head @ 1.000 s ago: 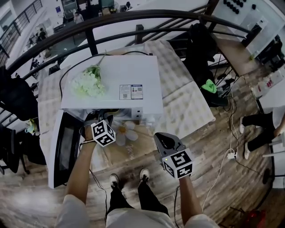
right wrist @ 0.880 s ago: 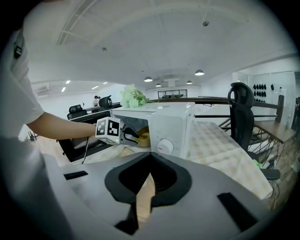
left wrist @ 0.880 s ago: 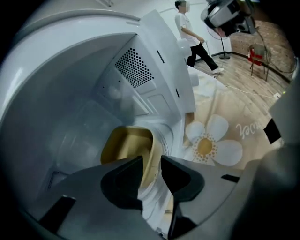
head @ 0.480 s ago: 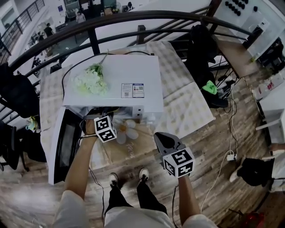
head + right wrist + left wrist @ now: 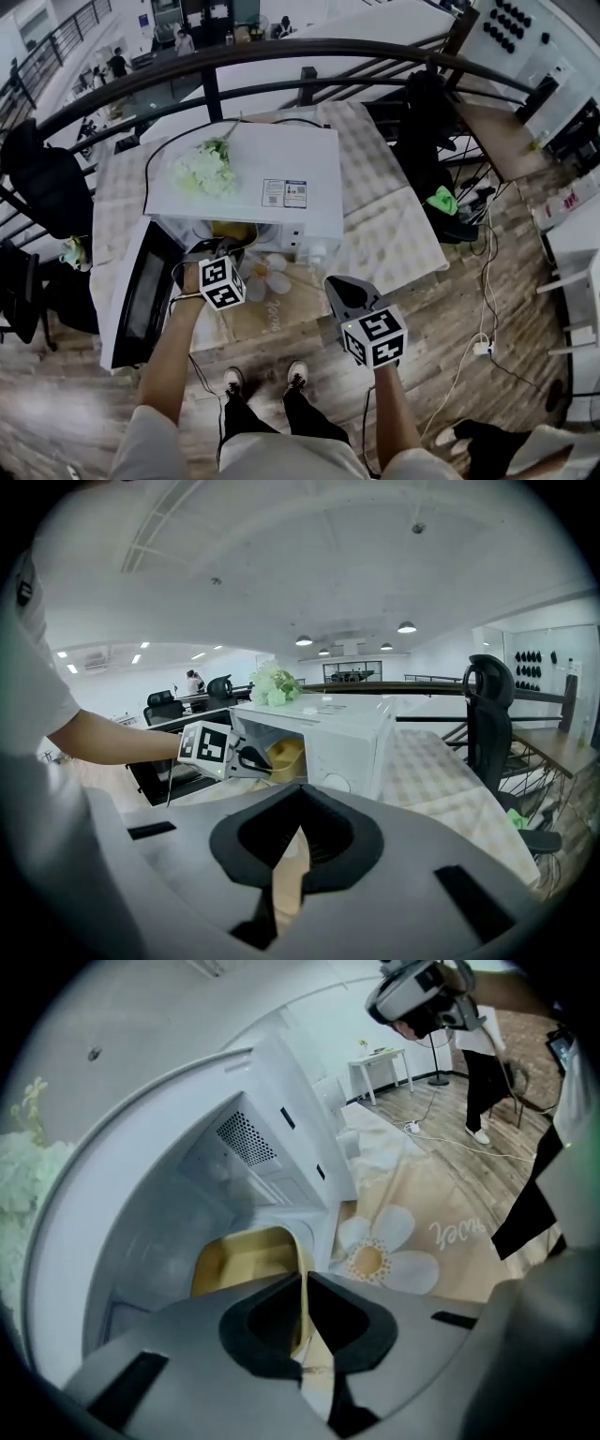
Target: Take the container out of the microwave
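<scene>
- Presently, far left: the microwave door (image 5: 139,292) hangs fully open, swung out over the edge of the worktop (image 5: 389,220).
- The microwave (image 5: 253,178) sits on the worktop with a bunch of pale flowers (image 5: 206,169) on its top, towards the left.
- The container (image 5: 239,1265) is a yellow, thin-walled tub. It lies inside the cavity, close to the opening and not yet clear of it.
- Left tongs (image 5: 306,1281): reaching into the mouth of the cavity and closing. The near wall of the container stands edge-on between the pads, which look to be pinching it already.
- Handling, my estimate: light plastic with a springy rim and a smooth surface.
  - A pinch on one wall will probably let the tub tilt or flex as it comes out, the more so if there is anything in it. I cannot see the contents.
  - The best hold is likely deep over the rim near a corner, where the wall is stiffest. It should then be drawn out level and slowly.
- Just in front of the oven a cloth with a daisy print (image 5: 272,277) covers the worktop. It looks a fair landing place.
- Right tongs (image 5: 293,829): held back on the right, well apart from the oven. The tips are pressed together and nothing is in them.
</scene>
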`<control>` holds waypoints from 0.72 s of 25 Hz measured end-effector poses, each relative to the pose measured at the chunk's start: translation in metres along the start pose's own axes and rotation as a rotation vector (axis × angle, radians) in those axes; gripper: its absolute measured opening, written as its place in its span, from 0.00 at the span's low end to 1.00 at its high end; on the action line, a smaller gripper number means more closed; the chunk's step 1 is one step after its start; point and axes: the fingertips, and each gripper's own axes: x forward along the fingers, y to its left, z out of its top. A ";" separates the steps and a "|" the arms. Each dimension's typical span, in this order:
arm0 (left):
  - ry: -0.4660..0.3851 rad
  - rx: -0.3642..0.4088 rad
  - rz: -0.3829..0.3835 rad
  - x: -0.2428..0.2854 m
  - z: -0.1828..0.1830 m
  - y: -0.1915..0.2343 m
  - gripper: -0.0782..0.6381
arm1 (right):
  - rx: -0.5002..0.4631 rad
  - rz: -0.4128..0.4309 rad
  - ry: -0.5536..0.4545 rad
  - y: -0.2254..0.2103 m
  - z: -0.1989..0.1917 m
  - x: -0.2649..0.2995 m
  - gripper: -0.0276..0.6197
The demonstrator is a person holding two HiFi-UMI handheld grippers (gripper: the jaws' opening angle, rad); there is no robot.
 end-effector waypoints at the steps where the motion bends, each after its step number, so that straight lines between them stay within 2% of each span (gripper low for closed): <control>1: -0.004 -0.003 0.007 -0.003 0.001 -0.002 0.16 | -0.009 0.005 -0.003 0.000 0.003 -0.001 0.06; 11: -0.007 -0.123 0.045 -0.058 0.005 -0.032 0.16 | -0.073 0.054 -0.075 0.012 0.029 -0.026 0.06; 18: -0.053 -0.225 0.100 -0.113 0.013 -0.050 0.16 | -0.122 0.078 -0.105 0.028 0.042 -0.048 0.06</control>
